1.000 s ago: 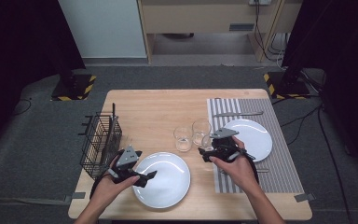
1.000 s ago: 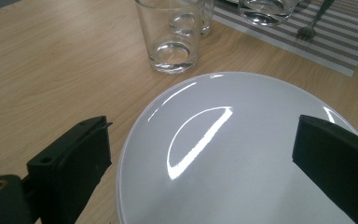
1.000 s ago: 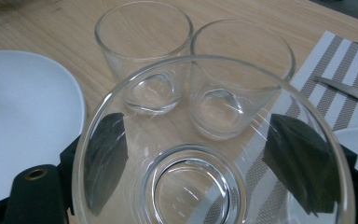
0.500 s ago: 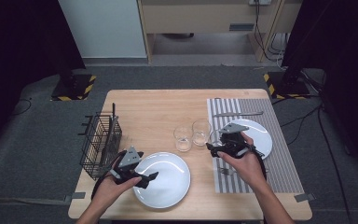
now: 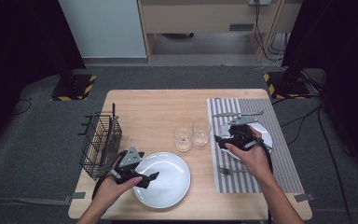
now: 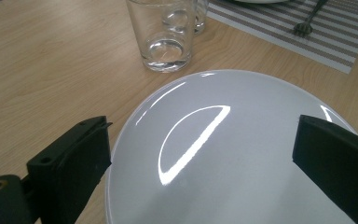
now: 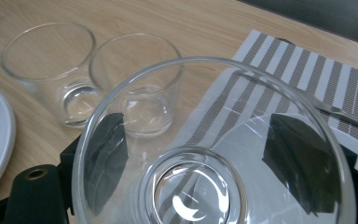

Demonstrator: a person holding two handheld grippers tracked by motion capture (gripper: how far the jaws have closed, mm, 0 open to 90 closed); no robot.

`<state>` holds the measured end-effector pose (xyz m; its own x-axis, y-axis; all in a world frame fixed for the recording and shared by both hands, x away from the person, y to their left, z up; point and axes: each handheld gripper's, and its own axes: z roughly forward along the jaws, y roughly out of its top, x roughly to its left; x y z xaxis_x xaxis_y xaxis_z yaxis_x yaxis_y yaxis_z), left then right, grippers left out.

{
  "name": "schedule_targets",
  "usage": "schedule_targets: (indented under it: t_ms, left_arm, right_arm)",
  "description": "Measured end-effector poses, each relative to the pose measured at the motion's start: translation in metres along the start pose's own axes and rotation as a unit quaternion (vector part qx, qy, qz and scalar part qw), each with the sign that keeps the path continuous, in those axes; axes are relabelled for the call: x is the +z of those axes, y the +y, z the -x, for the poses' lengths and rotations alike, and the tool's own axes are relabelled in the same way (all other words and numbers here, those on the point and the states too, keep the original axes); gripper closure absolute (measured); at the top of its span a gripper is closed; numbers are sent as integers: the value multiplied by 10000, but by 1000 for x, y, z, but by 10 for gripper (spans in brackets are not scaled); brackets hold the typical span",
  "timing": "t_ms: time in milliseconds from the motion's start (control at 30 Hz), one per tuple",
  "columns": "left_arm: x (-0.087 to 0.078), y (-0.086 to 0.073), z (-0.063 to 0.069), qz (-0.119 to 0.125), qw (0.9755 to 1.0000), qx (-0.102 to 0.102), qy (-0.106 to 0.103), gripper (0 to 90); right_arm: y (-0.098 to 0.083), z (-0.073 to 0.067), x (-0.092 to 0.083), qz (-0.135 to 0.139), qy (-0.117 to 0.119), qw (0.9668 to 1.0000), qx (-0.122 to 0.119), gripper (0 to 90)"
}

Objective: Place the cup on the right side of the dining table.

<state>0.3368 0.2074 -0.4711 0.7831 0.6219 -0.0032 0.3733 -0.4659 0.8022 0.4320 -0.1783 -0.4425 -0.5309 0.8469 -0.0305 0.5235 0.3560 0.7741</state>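
My right gripper is shut on a clear glass, which it holds off the table above the left edge of the striped placemat. The black jaws show through the glass wall on both sides in the right gripper view. Two more clear glasses stand side by side mid-table. My left gripper hovers open over the left rim of a large white plate, its jaws wide apart with nothing between them.
A black wire basket stands at the table's left edge. On the placemat lie a smaller white plate, a fork near the front and a knife at the back.
My right gripper has carried the glass to the right and slightly farther from me, from beside the two standing glasses to over the placemat's edge. The left gripper has stayed put.
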Motion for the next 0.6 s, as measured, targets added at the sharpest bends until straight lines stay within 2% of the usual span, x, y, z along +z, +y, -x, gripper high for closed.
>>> schedule_targets:
  t_ms: [267, 367, 600]
  left_arm:
    - [2, 0, -1, 13, 10000, -42, -52, 35]
    - [3, -1, -1, -3, 10000, -29, -78, 36]
    - [2, -1, -4, 28, 9999, -76, -91, 36]
  right_arm:
    - [11, 14, 16, -45, -145, 9998, 114, 193]
    - [18, 20, 22, -24, -181, 9996, 225, 193]
    - [35, 31, 36, -38, -317, 9992, 258, 193]
